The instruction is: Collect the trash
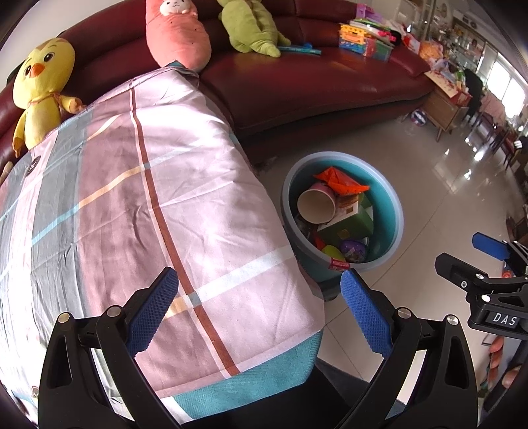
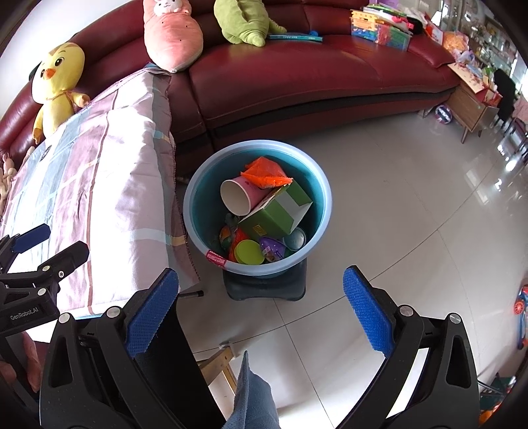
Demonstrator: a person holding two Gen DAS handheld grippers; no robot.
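Note:
A blue basin (image 2: 321,184) stands on a dark stool on the floor beside the table; it also shows in the left wrist view (image 1: 392,204). It holds trash: a pink paper cup (image 2: 236,198), a green carton (image 2: 280,211), an orange wrapper (image 2: 265,171), a lime lid (image 2: 248,251) and a purple packet (image 2: 272,247). My left gripper (image 1: 260,293) is open and empty over the checked tablecloth (image 1: 132,184). My right gripper (image 2: 260,293) is open and empty above the floor, just short of the basin.
A dark red sofa (image 2: 313,76) runs behind, with a yellow chick plush (image 2: 57,82), a pink plush (image 2: 171,36), a green plush (image 2: 242,23) and toy boxes (image 2: 379,29). A wooden cabinet (image 2: 468,102) stands at the right. White tiled floor (image 2: 396,211) surrounds the basin.

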